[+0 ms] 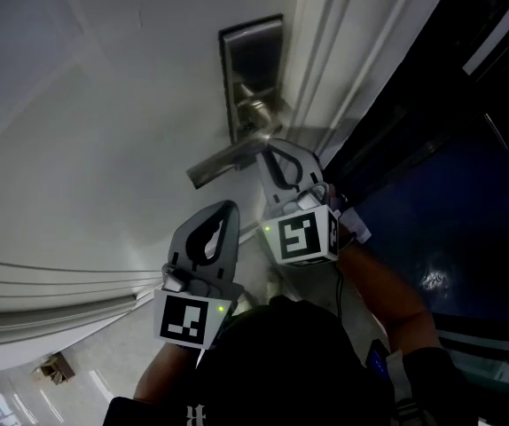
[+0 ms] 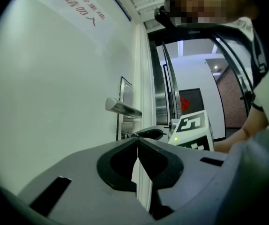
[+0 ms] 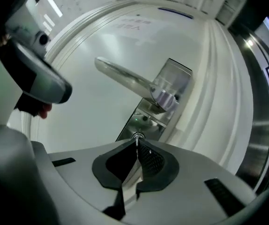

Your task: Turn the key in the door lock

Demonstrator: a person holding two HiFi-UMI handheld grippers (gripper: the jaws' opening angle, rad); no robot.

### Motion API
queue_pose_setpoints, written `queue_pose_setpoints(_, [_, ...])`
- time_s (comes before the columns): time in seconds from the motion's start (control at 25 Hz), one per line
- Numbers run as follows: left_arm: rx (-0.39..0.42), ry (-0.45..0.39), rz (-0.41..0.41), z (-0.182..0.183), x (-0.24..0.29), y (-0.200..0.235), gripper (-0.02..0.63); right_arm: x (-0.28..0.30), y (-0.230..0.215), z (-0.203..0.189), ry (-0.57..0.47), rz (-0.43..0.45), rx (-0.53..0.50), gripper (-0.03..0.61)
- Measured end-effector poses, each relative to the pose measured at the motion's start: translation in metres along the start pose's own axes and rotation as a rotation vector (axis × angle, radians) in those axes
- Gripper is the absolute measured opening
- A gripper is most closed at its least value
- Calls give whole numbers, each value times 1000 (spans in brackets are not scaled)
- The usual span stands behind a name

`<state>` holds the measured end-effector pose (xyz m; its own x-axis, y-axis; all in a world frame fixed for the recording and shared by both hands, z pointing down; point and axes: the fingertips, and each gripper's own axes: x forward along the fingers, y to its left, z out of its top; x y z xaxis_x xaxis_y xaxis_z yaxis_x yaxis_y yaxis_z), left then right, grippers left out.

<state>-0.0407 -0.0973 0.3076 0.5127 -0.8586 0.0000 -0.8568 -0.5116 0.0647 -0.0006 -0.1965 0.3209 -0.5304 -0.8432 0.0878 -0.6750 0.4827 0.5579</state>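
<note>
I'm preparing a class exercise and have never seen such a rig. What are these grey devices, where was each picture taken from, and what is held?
A person holds a grey two-jaw gripper in each hand. One picture comes from a head camera looking down; the other two from cameras riding on the grippers. Ahead is a white door with a silver lever handle. The right gripper is closed on a small metal key below it; the left gripper is closed and empty.
</note>
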Motion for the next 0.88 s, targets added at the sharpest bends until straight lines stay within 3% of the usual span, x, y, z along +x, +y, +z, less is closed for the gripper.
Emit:
queue_pose_setpoints(0.24, [3, 3, 4, -1, 0, 2, 8, 1, -3, -3, -14, 77, 479, 21])
queue_pose_setpoints(0.56, [9, 4, 1, 0, 1, 0, 8, 2, -5, -12, -36, 279, 1345, 21])
queue_pose_setpoints(0.72, [10, 6, 0, 0, 1, -1, 8, 2, -6, -14, -42, 335, 1604, 21])
queue_pose_setpoints(0.88, [13, 7, 3, 0, 1, -1, 8, 2, -3, -22, -33, 385, 1794, 23])
